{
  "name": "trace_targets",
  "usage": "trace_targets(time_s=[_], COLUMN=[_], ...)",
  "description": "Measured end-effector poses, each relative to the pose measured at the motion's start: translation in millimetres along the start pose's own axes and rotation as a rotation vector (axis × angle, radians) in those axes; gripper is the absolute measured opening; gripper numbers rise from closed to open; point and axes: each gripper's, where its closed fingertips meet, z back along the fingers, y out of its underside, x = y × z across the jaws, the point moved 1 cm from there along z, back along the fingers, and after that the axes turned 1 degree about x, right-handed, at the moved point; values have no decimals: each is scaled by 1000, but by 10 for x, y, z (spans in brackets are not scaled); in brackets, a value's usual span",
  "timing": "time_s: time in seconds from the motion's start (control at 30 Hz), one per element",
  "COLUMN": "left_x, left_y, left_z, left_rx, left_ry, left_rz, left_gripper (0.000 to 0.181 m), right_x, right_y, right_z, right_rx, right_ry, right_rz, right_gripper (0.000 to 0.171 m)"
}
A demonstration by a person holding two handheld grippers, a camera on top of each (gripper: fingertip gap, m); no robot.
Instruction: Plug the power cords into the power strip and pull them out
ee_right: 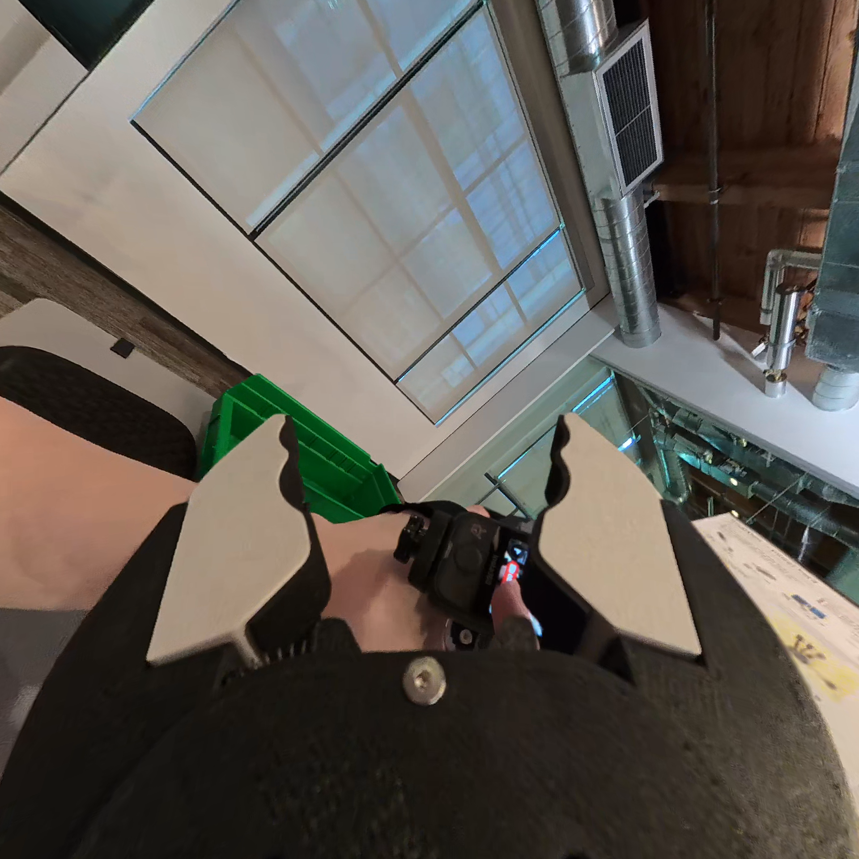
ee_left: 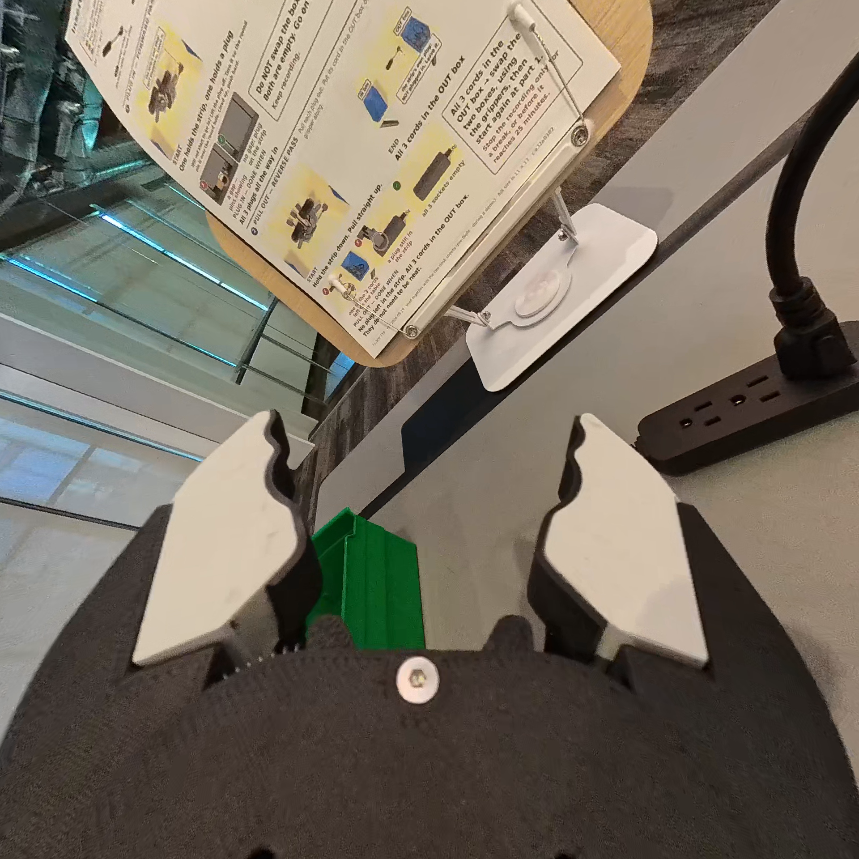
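The power strip (ee_left: 753, 418) runs off the left wrist view's right edge, as does its black cord (ee_left: 799, 241). The left tongs (ee_left: 427, 446) hide much of the green bin (ee_left: 372, 581). In the right wrist view, a hand (ee_right: 372, 581) partly covers a black device (ee_right: 460, 562).

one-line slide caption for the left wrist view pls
Open left tongs hover empty over the table beside a black power strip with one cord plugged in.

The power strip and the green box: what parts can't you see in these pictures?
- Power strip, left wrist view: its far end is cut off by the right edge, so the socket count is unknown.
- Black plug, same view: its cord leaves the frame at the top.
- Green bin, left wrist view: the left gripper hides its base; the right wrist view doesn't show its contents.
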Motion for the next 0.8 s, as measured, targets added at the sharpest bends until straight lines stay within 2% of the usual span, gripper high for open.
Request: trace_targets(time_s=[0.1,0.37,0.47,0.57,0.63,0.7,0.8], left_x=[20,9,-32,-45,10,134,216], left_y=[24,27,5,-120,-296,-556,-1016], left_z=[-12,-14,-1,65,192,445,1242], left_rx=[7,2,-24,-120,-254,-474,-964], left_ry=[4,29,100,216,303,391,583], left_rz=[8,35,91,235,367,495,538], left_gripper=[112,111,111,111,111,111,110], right_x=[-18,-291,-654,-1298,-1743,-2010,-2055], right_y=[-130,-144,-42,241,602,1125,1832], right_z=[33,96,220,565,932,1347,1863], right_rx=[-32,7,58,147,275,548,1007], right_ry=[5,114,241,485,691,849,914], right_rz=[11,42,11,-135,-254,-313,-270], right_gripper=[103,103,103,98,96,93,93])
